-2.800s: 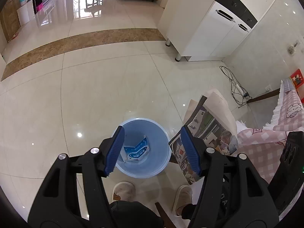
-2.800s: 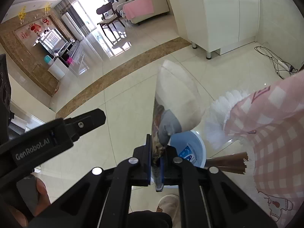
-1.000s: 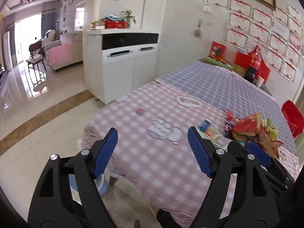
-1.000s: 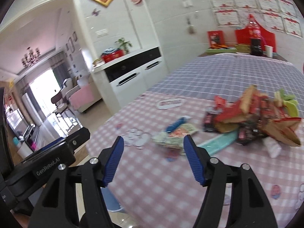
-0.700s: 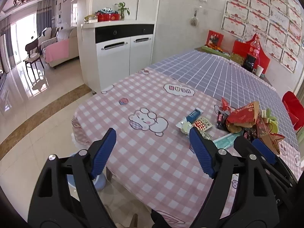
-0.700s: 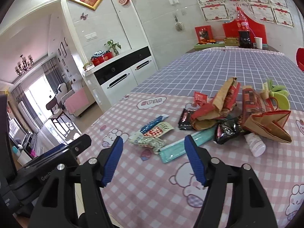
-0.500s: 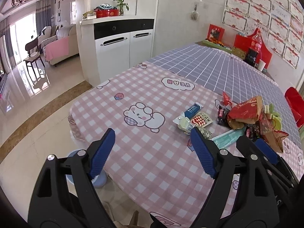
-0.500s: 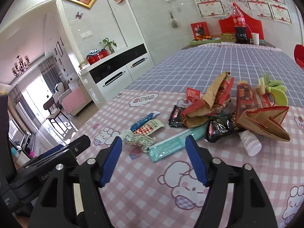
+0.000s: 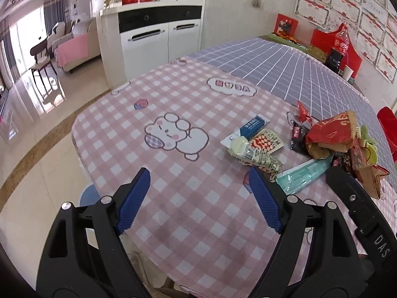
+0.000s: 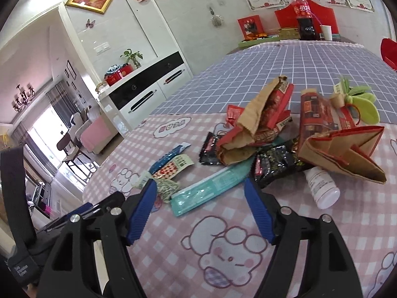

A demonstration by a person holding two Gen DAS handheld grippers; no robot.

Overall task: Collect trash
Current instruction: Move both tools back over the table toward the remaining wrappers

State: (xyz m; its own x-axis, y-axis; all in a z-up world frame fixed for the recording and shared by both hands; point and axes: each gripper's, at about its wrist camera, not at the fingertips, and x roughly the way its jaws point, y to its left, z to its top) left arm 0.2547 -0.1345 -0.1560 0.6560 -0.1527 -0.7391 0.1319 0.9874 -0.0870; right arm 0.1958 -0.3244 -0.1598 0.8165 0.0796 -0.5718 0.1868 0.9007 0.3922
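Trash lies in a pile on a pink checked tablecloth (image 9: 173, 178). A teal flat packet (image 10: 211, 186) lies just beyond my open, empty right gripper (image 10: 199, 193); it also shows in the left wrist view (image 9: 302, 173). Near it are a crumpled pale wrapper (image 9: 253, 155), a blue stick pack (image 10: 166, 160), a red-white patterned packet (image 10: 173, 166), black snack bags (image 10: 275, 164), red-brown paper bags (image 10: 258, 114) and a white pill bottle (image 10: 321, 188). My left gripper (image 9: 198, 183) is open and empty above the cloth, left of the pile.
The blue bin (image 9: 89, 195) shows on the floor under the table's near-left corner. A white cabinet (image 9: 153, 42) stands behind the table. A cola bottle (image 10: 304, 15) and paper cup (image 10: 325, 32) stand at the far end. A green fabric item (image 10: 359, 101) lies behind the pile.
Both grippers have swung up from the blue bin on the floor to the tabletop and closed in on the trash pile. The right gripper let go of the magazine it held and is open.
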